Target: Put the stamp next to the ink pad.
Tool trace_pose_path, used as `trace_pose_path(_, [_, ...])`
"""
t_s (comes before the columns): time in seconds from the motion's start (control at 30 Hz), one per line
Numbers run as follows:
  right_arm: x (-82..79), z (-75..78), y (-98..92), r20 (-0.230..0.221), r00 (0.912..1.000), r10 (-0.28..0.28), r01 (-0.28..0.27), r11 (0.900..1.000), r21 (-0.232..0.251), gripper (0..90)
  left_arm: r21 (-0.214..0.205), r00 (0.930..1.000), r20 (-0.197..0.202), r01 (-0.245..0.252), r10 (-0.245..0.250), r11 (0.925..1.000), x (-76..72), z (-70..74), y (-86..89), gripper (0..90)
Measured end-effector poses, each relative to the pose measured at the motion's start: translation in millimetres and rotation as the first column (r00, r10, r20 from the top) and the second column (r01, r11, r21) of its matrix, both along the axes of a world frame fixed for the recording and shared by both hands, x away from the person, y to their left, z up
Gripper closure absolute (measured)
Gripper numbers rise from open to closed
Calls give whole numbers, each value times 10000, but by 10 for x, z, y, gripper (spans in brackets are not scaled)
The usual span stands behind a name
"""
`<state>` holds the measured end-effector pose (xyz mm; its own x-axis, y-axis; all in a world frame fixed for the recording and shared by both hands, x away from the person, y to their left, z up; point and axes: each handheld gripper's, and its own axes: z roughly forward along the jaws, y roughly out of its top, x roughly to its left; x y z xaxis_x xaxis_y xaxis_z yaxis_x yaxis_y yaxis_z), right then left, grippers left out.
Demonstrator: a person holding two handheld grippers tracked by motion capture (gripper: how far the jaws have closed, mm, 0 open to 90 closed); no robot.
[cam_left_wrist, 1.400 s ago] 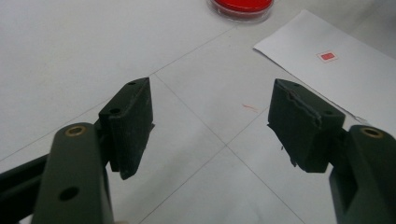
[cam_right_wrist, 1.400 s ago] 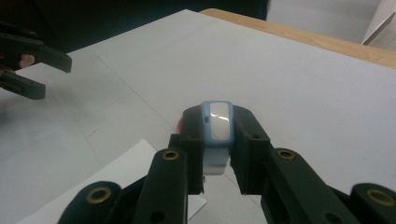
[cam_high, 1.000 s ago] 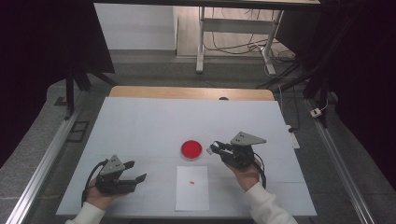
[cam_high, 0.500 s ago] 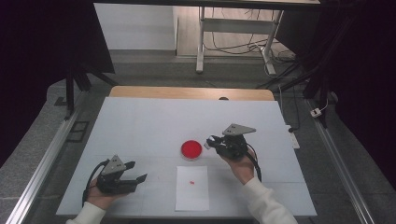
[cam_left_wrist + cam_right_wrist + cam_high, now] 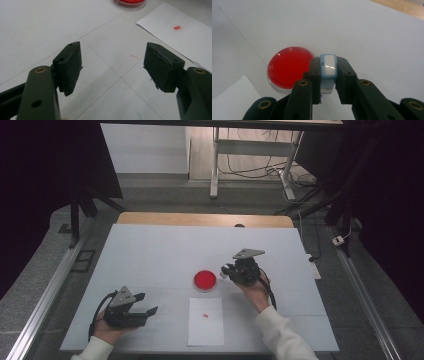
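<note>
Spreading under both my hands is the white table [image 5: 150,255], its far edge showing bare wood. On it near me lies a white sheet of paper [image 5: 206,321] with a tiny red mark [image 5: 205,314], and just beyond the sheet sits a round red dish [image 5: 205,280]. My left gripper [image 5: 146,304] rests low at the near left, jaws spread with nothing between them, pointing toward the sheet. My right gripper [image 5: 328,82] hovers just right of the dish, its jaws pinching a small light-blue block with a white face [image 5: 329,67]; it may be a stamp, though I cannot be sure from this angle. The block stands upright, close beside the dish's rim.
</note>
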<state>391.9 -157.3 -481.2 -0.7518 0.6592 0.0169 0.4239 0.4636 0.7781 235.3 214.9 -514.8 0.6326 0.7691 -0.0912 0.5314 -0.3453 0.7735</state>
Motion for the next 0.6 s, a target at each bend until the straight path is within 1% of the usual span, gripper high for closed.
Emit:
trace_pose_path(0.1, [24, -23, 11, -88, 9999, -82, 80, 9997, -245, 752, -1, 10000, 10, 5, -5, 10000, 0, 0, 4, 310])
trace_pose_path(0.2, [51, -63, 22, -264, 9996, -95, 85, 9993, -363, 752, 6, 10000, 13, 5, -5, 10000, 0, 0, 3, 310])
trace_pose_path(0.37, [71, -114, 35, -378, 9992, -118, 89, 9971, -758, 752, 17, 10000, 6, 15, -15, 10000, 3, -3, 5, 310])
trace_pose_path(0.57, [79, -143, 46, -423, 9990, -132, 93, 9959, -894, 750, 29, 10000, 21, 9, -9, 10000, 0, -1, 5, 310])
trace_pose_path(0.6, [80, -148, 48, -406, 9991, -137, 103, 9965, -833, 750, 32, 10000, 15, 8, -8, 10000, 0, -2, 5, 310])
